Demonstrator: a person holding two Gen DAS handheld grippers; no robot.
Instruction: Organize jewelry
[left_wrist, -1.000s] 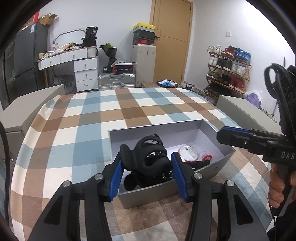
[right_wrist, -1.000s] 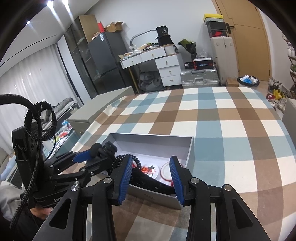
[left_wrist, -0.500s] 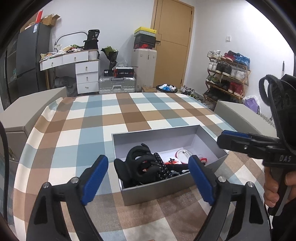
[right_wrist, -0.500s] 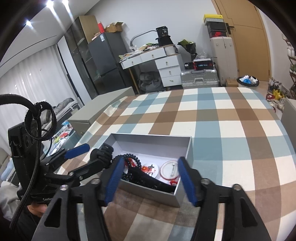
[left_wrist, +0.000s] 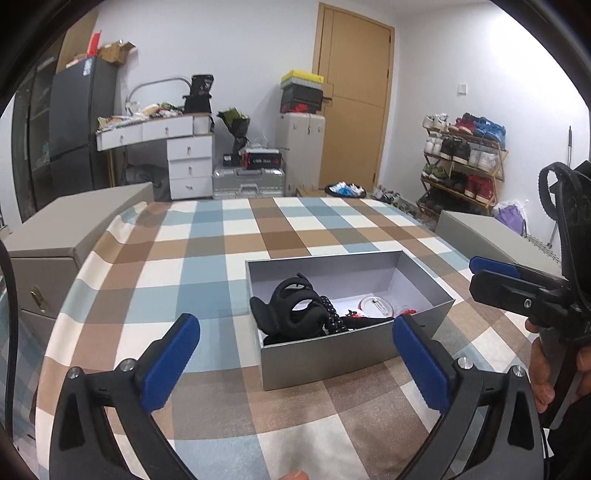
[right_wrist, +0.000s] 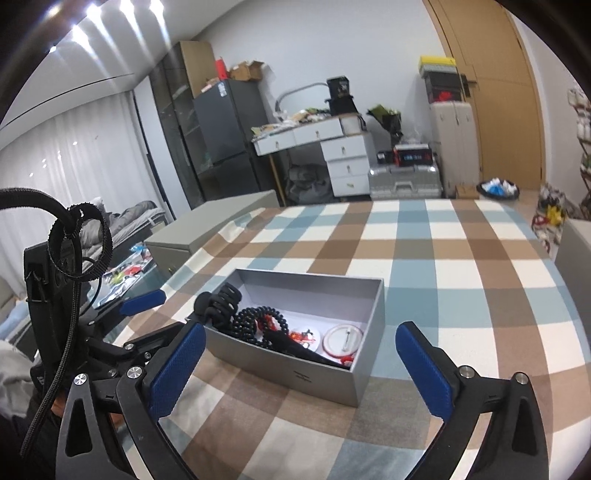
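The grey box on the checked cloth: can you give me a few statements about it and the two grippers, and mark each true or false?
1. The box has its lid on. False: it is open on top.
2. A black bead string lies inside. True.
3. The left gripper clamps the black hair claw. False: its jaws are opening, nothing between the pads.
4. The right gripper holds nothing. True.
5. The box stands on bare wood. False: on a checked cloth.
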